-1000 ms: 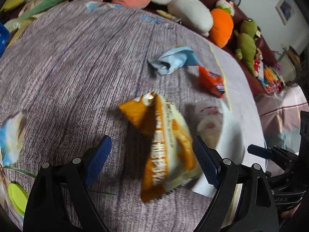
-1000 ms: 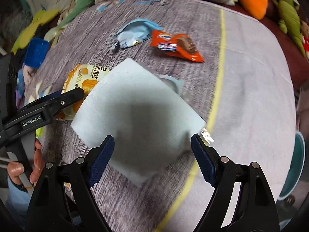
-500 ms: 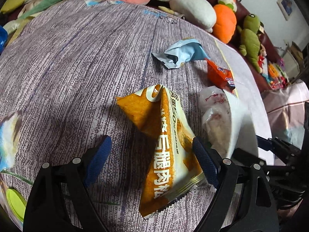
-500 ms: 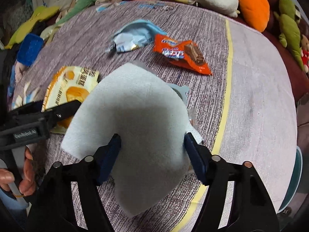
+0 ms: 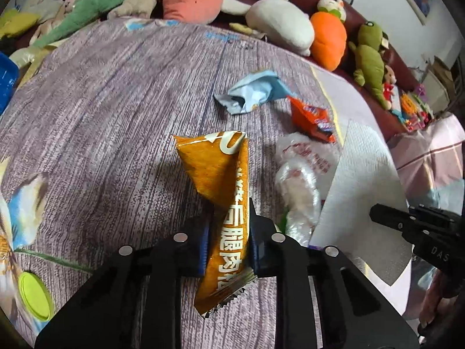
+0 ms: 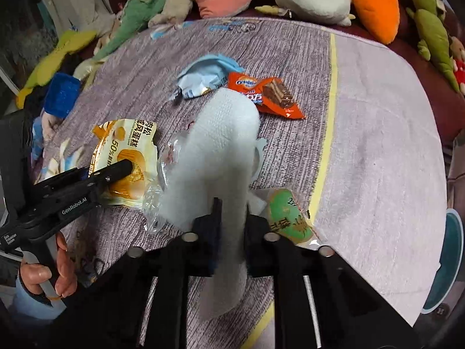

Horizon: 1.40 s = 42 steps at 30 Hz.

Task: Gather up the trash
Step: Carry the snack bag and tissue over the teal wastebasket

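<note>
Left gripper [image 5: 228, 240] clamping orange-yellow foil snack packet [image 5: 221, 192], lifting it off purple woven-pattern table mat [image 5: 116, 116]; right gripper [image 6: 231, 232] pinching folded white paper towel [image 6: 215, 157]; crumpled clear plastic wrap [image 5: 299, 180] lying just beside; pale blue wrapper [image 5: 252, 93] and orange-red wafer wrapper [image 6: 267, 93] lying farther back, near plush toys [image 5: 279, 20]

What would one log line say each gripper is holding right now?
left gripper: jaws shut on orange crinkly snack wrapper | right gripper: jaws shut on white paper towel | blue wrapper, red wrapper: on table
</note>
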{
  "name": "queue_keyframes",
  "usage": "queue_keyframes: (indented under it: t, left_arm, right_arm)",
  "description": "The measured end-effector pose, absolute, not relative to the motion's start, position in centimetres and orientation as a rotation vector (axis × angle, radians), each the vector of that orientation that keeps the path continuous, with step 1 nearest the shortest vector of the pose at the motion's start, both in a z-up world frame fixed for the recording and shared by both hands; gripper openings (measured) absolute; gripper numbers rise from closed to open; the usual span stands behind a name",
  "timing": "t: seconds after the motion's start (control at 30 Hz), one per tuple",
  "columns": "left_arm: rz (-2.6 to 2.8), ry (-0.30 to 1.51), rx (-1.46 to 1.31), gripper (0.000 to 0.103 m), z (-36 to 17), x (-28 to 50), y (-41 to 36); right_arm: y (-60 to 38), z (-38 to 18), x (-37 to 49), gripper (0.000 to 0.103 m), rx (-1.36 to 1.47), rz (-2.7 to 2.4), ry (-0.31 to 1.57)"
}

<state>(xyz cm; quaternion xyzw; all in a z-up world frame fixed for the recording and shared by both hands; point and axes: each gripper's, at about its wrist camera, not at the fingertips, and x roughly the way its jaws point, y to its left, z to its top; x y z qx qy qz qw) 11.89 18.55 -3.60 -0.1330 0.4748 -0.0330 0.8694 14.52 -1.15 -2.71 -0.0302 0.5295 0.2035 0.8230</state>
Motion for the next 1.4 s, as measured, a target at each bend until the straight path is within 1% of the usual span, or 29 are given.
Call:
queue_keyframes:
  t: [0.33,0.5,0.63,0.83,1.0,1.1,1.2,1.4]
  left_arm:
    - [-0.123,0.879,-0.297,0.021,2.4,9.8,16.9]
    - [-0.197,0.862,-0.316,0.021,4.2,9.2,15.1]
    - [-0.254,0.869,-0.289,0.021,4.5,8.8,12.3]
    - [-0.338,0.929,-0.251,0.021,3.0,9.0,7.6]
    - [-0.389,0.980,-0.223,0.021,1.4,9.2,4.4]
    - [-0.405,1.006,-0.213,0.021,0.8,9.5,2.9]
    - [-0.413,0.994,-0.199,0.021,1.6,9.6,2.2]
    - [-0.459,0.927,-0.184,0.021,5.1,9.3,0.3]
  right_arm:
    - [-6.6,0.6,13.1,0.008,0.062,0.402,1.079]
    - [-9.4,1.7,12.2,0.008,0.139,0.405,1.069]
    - [-11.3,2.5,11.9,0.010,0.206,0.416,1.061]
    - [-14.5,3.0,11.0,0.011,0.271,0.399,1.039]
    - [-17.4,1.6,10.4,0.011,0.293,0.338,1.064]
    - [-19.0,0.6,9.9,0.008,0.265,0.284,1.064]
    - [-20.7,0.3,9.6,0.008,0.296,0.273,1.056]
    - [-23.2,1.9,9.1,0.008,0.355,0.291,0.993]
